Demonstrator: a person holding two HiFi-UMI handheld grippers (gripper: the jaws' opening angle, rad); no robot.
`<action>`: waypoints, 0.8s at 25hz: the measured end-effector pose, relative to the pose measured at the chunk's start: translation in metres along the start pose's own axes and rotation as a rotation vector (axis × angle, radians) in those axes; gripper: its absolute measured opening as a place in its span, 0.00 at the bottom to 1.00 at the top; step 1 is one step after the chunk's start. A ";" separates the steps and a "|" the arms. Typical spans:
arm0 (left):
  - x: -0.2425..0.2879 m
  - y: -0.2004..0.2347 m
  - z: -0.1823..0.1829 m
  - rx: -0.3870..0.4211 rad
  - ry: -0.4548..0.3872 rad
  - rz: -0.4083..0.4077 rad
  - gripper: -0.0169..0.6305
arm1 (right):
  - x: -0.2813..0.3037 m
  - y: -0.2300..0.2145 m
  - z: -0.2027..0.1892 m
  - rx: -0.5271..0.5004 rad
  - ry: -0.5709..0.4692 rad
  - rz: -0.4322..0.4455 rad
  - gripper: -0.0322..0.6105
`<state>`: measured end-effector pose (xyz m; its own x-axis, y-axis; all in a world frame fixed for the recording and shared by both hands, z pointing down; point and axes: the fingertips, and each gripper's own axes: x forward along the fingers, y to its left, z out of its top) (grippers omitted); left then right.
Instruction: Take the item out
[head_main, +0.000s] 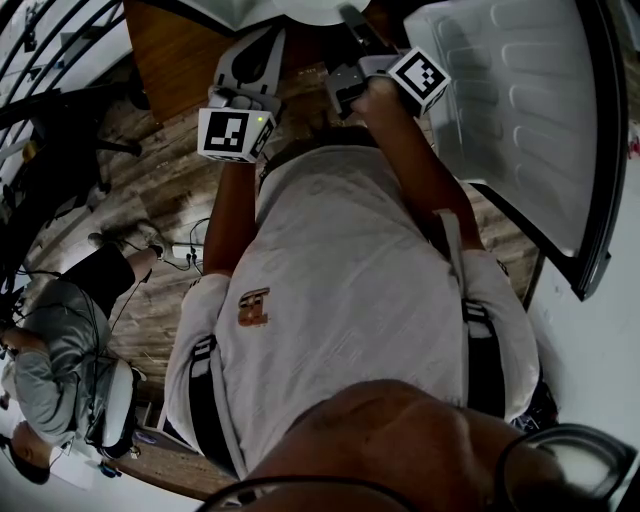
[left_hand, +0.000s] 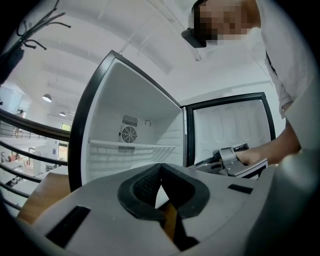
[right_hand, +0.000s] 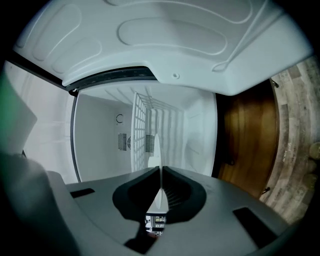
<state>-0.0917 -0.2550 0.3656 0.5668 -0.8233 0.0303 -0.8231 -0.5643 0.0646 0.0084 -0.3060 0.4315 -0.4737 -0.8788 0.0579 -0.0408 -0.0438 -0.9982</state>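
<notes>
Before the open fridge (left_hand: 150, 131), the left tongs (left_hand: 161, 169) and the right tongs (right_hand: 161, 171) — both closed, empty.

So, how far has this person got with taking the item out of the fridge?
Done: the fridge door stands open. In hand: the left gripper and right gripper point at the fridge from outside, jaws together, holding nothing. Left: reaching in and lifting the item out, perhaps the pale flat shape by the wire shelf; I cannot tell.
</notes>
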 end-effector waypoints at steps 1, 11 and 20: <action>-0.001 -0.002 0.003 0.000 -0.003 0.001 0.05 | -0.004 0.003 0.001 0.001 0.001 0.002 0.11; -0.013 -0.015 0.009 0.013 -0.024 -0.003 0.05 | -0.028 0.015 -0.006 0.017 0.021 0.017 0.11; -0.029 -0.043 0.018 0.019 -0.037 -0.024 0.05 | -0.058 0.022 -0.011 0.028 0.021 0.023 0.11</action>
<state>-0.0728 -0.2080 0.3437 0.5847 -0.8112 -0.0080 -0.8102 -0.5844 0.0463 0.0249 -0.2508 0.4065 -0.4925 -0.8696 0.0346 -0.0047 -0.0370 -0.9993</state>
